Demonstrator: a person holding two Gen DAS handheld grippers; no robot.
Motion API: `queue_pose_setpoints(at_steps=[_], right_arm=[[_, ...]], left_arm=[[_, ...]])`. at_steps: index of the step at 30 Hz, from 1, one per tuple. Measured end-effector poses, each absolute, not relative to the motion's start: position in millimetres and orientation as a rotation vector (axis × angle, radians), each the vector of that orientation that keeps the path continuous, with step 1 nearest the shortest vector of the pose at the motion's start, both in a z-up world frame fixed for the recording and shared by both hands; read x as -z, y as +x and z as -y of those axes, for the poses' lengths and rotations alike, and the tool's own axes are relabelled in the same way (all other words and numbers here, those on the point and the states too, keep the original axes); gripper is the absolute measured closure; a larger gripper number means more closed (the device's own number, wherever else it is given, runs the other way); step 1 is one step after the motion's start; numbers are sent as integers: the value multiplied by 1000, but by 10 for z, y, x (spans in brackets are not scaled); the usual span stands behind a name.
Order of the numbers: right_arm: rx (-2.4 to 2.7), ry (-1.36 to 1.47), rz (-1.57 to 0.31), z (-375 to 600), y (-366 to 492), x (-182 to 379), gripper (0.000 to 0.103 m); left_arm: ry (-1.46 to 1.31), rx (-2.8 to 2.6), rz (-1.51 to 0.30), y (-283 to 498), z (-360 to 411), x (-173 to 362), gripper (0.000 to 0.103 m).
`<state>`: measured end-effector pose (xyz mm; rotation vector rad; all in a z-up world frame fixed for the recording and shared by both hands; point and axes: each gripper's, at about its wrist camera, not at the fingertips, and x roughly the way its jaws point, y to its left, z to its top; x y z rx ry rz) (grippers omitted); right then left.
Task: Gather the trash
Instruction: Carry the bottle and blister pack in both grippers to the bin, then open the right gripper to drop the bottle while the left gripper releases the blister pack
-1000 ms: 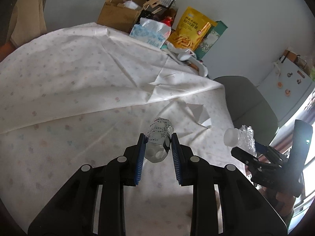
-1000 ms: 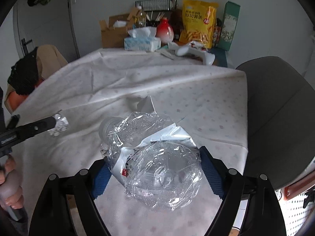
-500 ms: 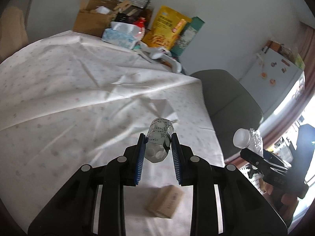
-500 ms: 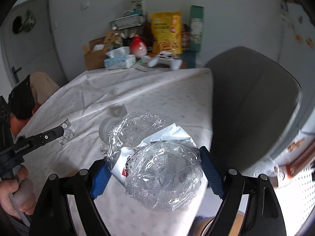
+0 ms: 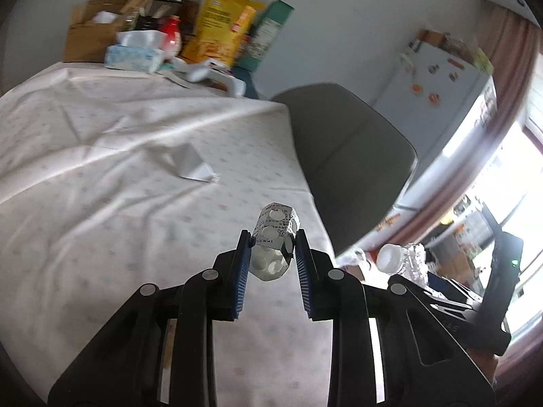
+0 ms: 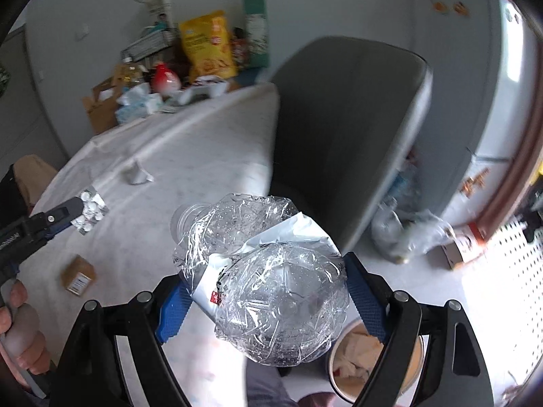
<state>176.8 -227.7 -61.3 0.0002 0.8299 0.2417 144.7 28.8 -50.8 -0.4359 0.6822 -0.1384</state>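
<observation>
My right claw is clamped wide on a crushed clear plastic bottle — crinkled, its cap end half hidden behind its own folds. My left claw pinches a bent foil blister pack above the near right edge of the tablecloth. Below the bottle sits a round bin, mostly covered.

Left claw clamped narrow; right claw clamped wide; both angled downward.

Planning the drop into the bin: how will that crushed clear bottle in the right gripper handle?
The crushed bottle looks empty, so probably light. Its crinkled thin walls likely flex under the right gripper. Its smooth plastic may slip; the bin sits just below.
</observation>
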Motion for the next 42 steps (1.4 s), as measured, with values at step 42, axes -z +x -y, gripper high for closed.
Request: queue_pose_setpoints(at_steps=[42], right_arm=[[62, 275, -968, 4293, 1490, 1747, 22]], left_arm=[[-142, 385, -914, 2034, 1893, 921, 77]])
